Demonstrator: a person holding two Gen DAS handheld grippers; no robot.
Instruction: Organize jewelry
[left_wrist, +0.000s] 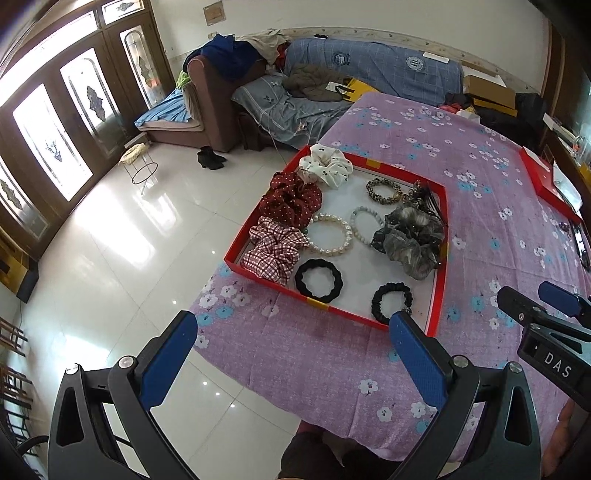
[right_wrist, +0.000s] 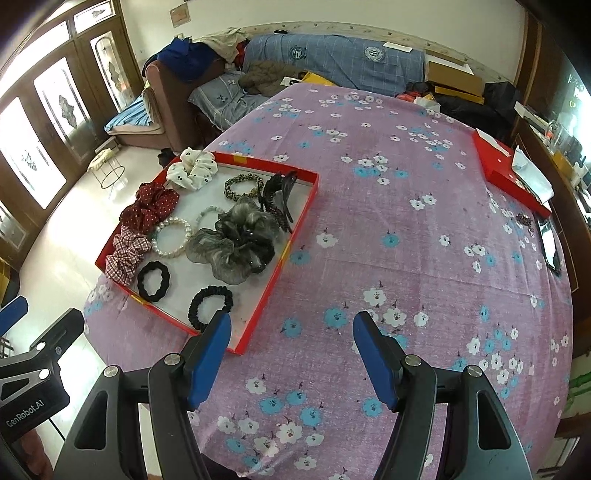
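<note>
tray (right_wrist: 295, 236): sitting on the table (right_wrist: 406, 258), over at its left edge
scrunchies (left_wrist: 286, 201): lying in a row down the tray's left side
bead bracelets (left_wrist: 330, 233): lying mid-tray
hair claw (right_wrist: 277, 199): leaning in the far right corner
lid (right_wrist: 496, 166): lying far right

Six scrunchies (left_wrist: 291, 206) – two bead bracelets (left_wrist: 330, 233) – one tray (left_wrist: 439, 273).

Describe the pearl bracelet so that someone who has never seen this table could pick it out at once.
On the purple flowered tablecloth lies a shallow red tray of hair ties. Near its middle, beside the red plaid scrunchie, lies the pearl bracelet. It is the only ring of large, glossy white beads; its smaller neighbour has duller, pale beads.
</note>
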